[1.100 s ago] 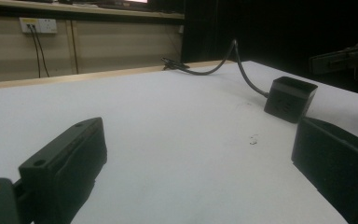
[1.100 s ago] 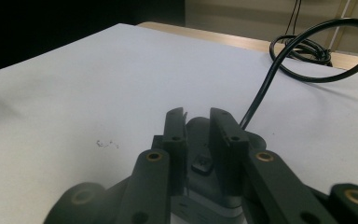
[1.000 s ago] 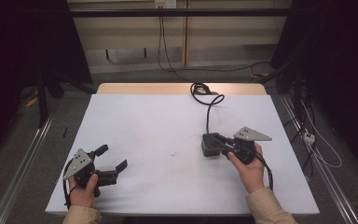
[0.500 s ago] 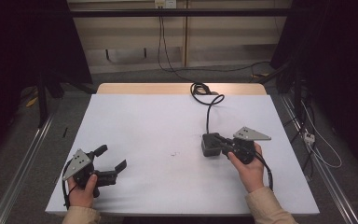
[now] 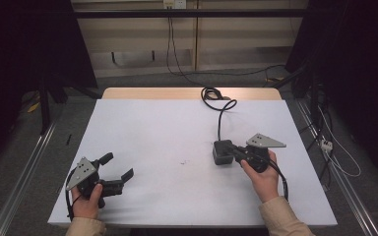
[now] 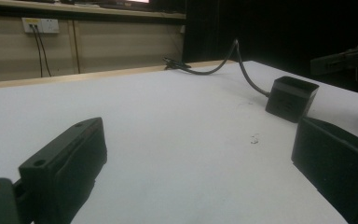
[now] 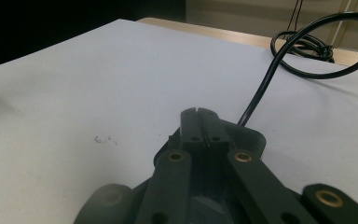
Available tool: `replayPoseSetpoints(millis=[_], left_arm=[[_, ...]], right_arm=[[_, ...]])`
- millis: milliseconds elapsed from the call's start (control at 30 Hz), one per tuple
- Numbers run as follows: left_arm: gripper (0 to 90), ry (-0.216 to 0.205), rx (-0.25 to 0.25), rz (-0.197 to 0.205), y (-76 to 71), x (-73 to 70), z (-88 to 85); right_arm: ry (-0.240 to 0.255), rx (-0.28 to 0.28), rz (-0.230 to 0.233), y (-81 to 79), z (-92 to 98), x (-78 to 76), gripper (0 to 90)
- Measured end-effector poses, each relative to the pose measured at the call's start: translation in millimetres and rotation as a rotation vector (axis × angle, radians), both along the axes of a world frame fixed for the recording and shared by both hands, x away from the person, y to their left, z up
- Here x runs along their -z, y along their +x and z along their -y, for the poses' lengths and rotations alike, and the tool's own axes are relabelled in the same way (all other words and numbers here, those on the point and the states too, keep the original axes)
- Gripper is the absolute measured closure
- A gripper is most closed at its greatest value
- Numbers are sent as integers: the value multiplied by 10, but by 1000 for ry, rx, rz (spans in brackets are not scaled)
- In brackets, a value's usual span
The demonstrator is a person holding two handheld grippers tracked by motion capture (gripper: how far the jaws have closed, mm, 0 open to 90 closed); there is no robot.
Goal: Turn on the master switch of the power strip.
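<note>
My right gripper [image 5: 230, 149] lies low on the white table [image 5: 167, 132], pointing left at a black adapter box [image 5: 221, 152]. In the right gripper view its jaws [image 7: 198, 113] meet tip to tip just above the box [image 7: 249, 134], with nothing seen between them. They have just been closing. A black cable [image 5: 220, 112] runs from the box to a coil at the table's far edge. My left gripper [image 5: 119, 164] rests open at the near left, with nothing between its jaws [image 6: 198, 135]. The left gripper view has the box [image 6: 291, 97] farther off.
A small dark mark [image 5: 183, 161] sits on the table between the two hands. Wooden edging [image 5: 187, 93] borders the far side. Metal rails [image 5: 22, 164] run along the floor on both sides, and loose wires [image 5: 339, 157] lie at the right.
The right gripper's jaws look a little closer together than before. Neither hand has shifted, and the box and cable lie as they did.
</note>
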State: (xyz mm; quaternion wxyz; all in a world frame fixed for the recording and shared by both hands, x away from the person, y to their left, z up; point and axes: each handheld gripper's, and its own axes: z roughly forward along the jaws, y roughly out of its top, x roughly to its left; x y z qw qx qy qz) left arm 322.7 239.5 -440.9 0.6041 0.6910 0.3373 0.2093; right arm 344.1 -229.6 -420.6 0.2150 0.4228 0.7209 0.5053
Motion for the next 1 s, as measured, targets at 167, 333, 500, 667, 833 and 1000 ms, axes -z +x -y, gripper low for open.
replayPoseSetpoints(millis=[167,333,500,667,833,1000], left_arm=[[29,2,0,1,-1,-1,-6],[28,0,-1,1,0,-1,-3],[28,-2,1,0,-2,0,1],[28,1,-3,0,-3,-3,-12],[29,1,1,0,0,-1,-12],[29,0,3,0,0,0,-7]], right_arm=[[2,2,-6,2,-3,5,900],[-3,3,-12,7,-4,13,900],[-9,-2,-22,15,-20,35,900],[-9,-2,-22,35,-23,47,900],[-20,2,-32,40,-31,63,900],[-27,2,-30,44,-34,71,900]])
